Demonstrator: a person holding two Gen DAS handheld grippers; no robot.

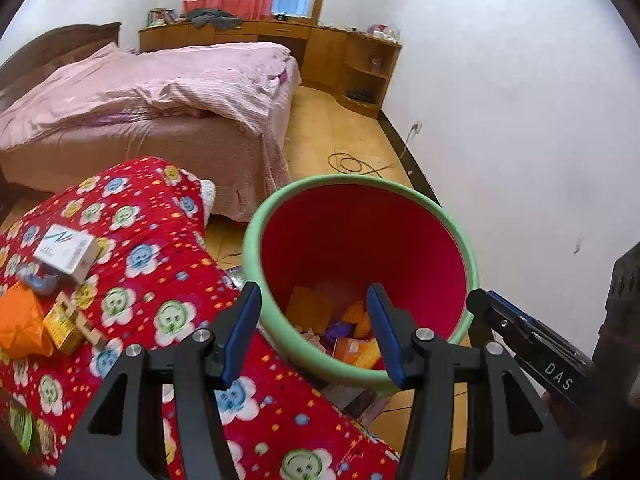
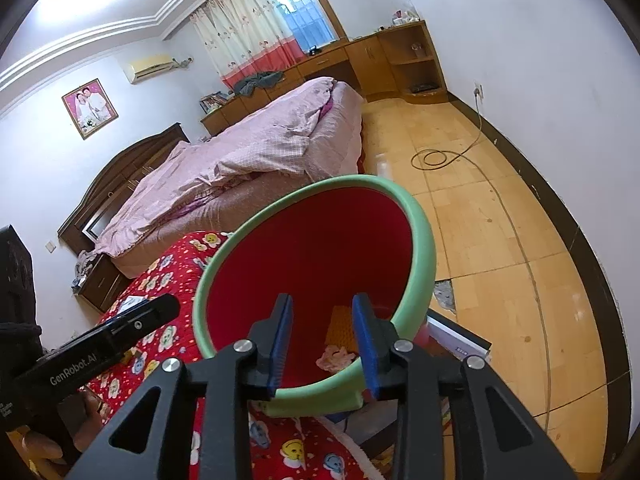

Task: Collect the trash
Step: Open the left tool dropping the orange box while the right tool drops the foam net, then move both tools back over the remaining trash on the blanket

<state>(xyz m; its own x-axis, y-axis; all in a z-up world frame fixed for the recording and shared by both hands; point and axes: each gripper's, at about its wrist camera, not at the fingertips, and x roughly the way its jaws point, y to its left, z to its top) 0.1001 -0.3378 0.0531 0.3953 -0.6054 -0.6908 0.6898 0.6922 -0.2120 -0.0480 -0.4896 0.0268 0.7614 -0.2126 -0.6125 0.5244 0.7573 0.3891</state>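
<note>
On the red quilt (image 1: 152, 272), a green-rimmed bin (image 1: 256, 256) is tipped, mouth facing both grippers; left gripper (image 1: 314, 334) and right gripper (image 2: 322, 344) are held apart, empty.

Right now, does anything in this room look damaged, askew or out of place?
Yes. A floor tile beside the green-rimmed bin is broken, with grey showing underneath. A loose cable lies coiled on the floor. Boxes and an orange wrapper are still scattered on the red blanket.

light: we see soft, even daylight from the barred window behind pale curtains (image 2: 298, 8) | shadows: faint | glare: none | blur: slight on the green-rimmed red bin (image 1: 256, 240) | edges: fisheye bending, black corners
</note>
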